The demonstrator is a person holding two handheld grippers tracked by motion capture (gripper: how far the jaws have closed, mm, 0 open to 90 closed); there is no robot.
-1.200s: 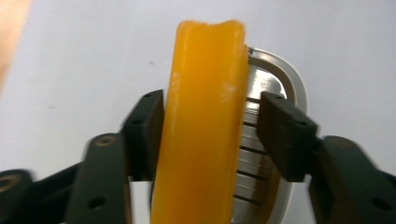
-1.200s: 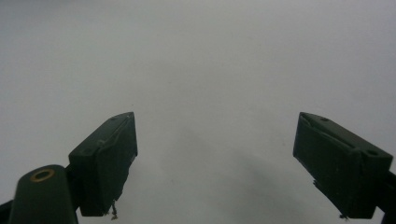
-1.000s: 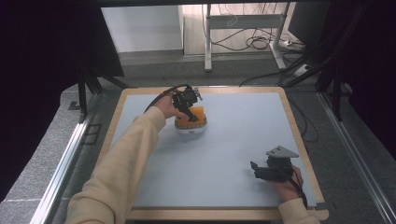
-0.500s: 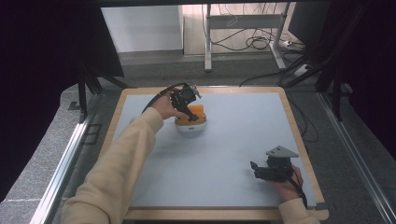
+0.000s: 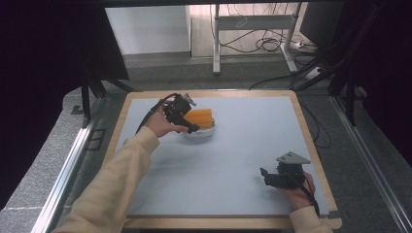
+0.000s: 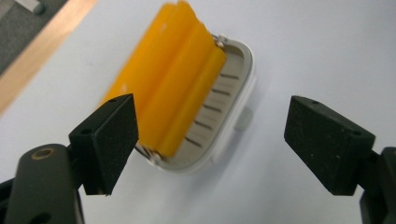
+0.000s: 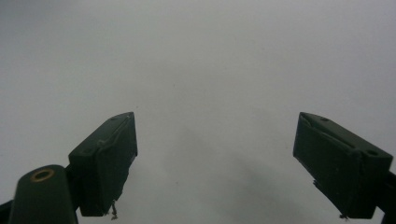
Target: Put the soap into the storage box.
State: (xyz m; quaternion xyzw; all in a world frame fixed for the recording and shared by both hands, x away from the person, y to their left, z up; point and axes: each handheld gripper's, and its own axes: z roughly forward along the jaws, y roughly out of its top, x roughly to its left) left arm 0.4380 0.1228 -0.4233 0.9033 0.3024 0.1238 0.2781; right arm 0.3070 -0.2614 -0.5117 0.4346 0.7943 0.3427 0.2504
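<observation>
Orange block [image 6: 170, 81]: lying in a white slotted dish [image 6: 231, 107] toward the table's [image 5: 218, 174] far left.
Left gripper [image 6: 210, 140]: hovering over the dish, jaws spread wide.
Right gripper [image 7: 215, 158]: resting near right, gaping wide.

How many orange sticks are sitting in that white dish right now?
3 visible. The orange sticks lie side by side, lengthwise on the white dish, just ahead of the open left gripper; the dish's slotted floor shows beside them. More could be hidden underneath.
</observation>
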